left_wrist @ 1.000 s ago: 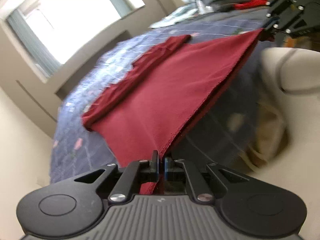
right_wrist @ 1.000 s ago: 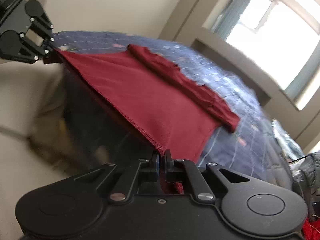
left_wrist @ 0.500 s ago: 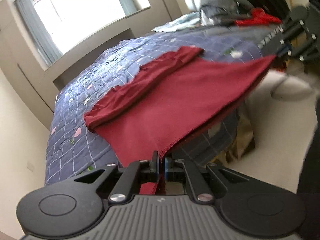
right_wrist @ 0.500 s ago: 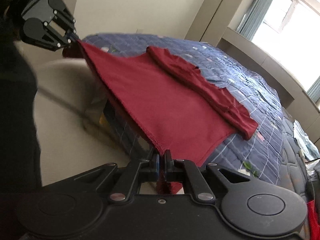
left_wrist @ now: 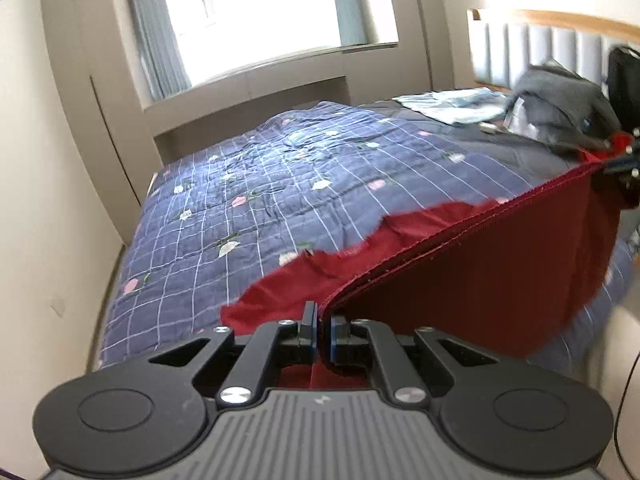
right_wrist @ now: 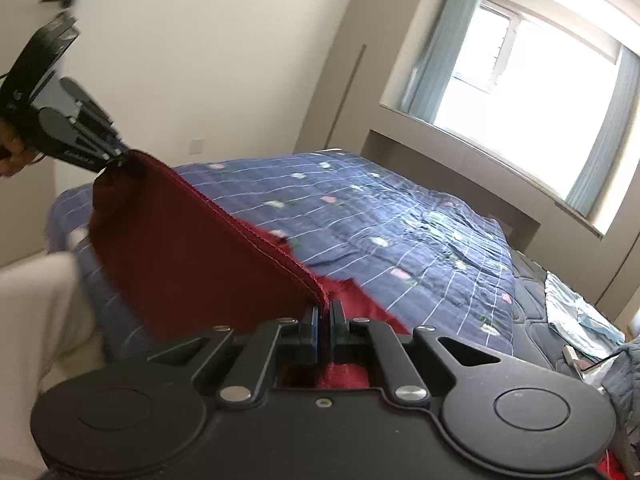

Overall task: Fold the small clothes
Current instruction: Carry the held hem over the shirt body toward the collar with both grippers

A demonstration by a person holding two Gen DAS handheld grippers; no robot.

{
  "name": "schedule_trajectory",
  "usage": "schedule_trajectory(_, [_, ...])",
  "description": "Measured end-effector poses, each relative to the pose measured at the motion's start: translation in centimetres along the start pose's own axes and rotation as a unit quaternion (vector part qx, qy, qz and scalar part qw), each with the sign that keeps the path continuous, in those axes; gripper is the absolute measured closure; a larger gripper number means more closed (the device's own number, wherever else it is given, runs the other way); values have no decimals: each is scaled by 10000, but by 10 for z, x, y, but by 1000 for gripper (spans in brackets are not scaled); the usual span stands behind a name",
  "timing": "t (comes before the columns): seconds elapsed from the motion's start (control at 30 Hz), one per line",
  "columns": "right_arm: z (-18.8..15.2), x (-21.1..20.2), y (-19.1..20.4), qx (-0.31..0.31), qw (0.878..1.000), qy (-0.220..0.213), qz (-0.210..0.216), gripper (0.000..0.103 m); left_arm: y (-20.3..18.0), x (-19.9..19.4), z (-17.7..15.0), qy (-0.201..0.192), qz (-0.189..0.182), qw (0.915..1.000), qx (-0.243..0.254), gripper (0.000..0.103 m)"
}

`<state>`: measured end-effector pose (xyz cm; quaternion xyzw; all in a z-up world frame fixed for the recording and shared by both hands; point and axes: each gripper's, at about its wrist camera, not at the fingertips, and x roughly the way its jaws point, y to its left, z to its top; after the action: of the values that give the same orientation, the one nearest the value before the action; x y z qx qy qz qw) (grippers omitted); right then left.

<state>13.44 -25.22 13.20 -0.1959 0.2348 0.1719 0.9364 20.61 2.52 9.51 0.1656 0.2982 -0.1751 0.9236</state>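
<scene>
Hem taut above bare quilt

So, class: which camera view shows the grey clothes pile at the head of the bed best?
The left wrist view: the grey pile sits whole before the headboard, above the red garment. The right wrist view catches only a grey sliver at its right edge, cut off by the frame.

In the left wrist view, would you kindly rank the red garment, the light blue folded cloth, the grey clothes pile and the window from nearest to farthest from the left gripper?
1. Red garment: clamped in the left gripper.
2. Light blue folded cloth and grey clothes pile: far right of the bed, too close to call.
3. Window: on the wall beyond the bed.
</scene>
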Motion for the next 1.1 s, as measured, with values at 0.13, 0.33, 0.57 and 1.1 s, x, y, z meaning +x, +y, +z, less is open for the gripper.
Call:
schedule_trajectory(0.13, [17,64,-31,70,9998,106,-142,98,22,65,30,206,-10,9996,-209,97])
schedule_trajectory(0.33, [19,165,-65,194,9985,445,-234,98,49,163,47,538,-229,9980,-236,97])
schedule_trajectory(0.57, [-1,270,-89,437,9943,962,-102,98,75,251,43,1018,-719,9916,-351,97])
schedule_trajectory(1.1, [-53,345,-105,1167,9830,1403,196,85,158,278,31,788,-1979,9680,-1325,11])
